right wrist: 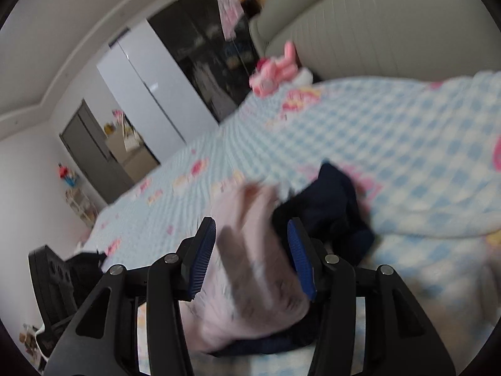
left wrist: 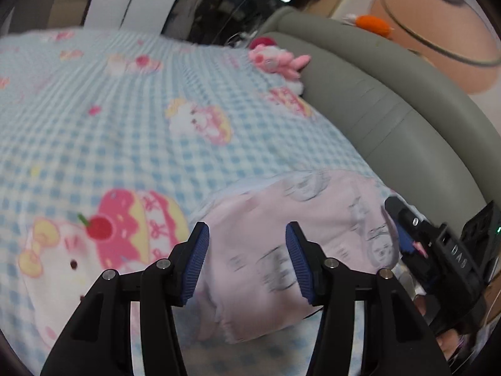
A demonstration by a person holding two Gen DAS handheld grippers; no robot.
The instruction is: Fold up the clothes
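Note:
A pale pink garment (left wrist: 281, 238) with grey cartoon prints lies bunched on the blue checked blanket (left wrist: 125, 131). My left gripper (left wrist: 247, 250) hovers open just above its near edge, with nothing between the fingers. At the garment's right end, seen side-on, is my right gripper (left wrist: 404, 238). In the right wrist view the right gripper (right wrist: 252, 250) is open, with the blurred pink garment (right wrist: 250, 269) bulging up between its fingers. A dark navy garment (right wrist: 328, 200) lies crumpled just beyond and partly under the pink one.
A grey padded headboard (left wrist: 391, 119) runs along the bed's right side. Near it a pink plush toy (left wrist: 275, 59) sits on the blanket. A white and dark wardrobe (right wrist: 147, 87) stands past the bed, and a black chair (right wrist: 53, 282) is beside it.

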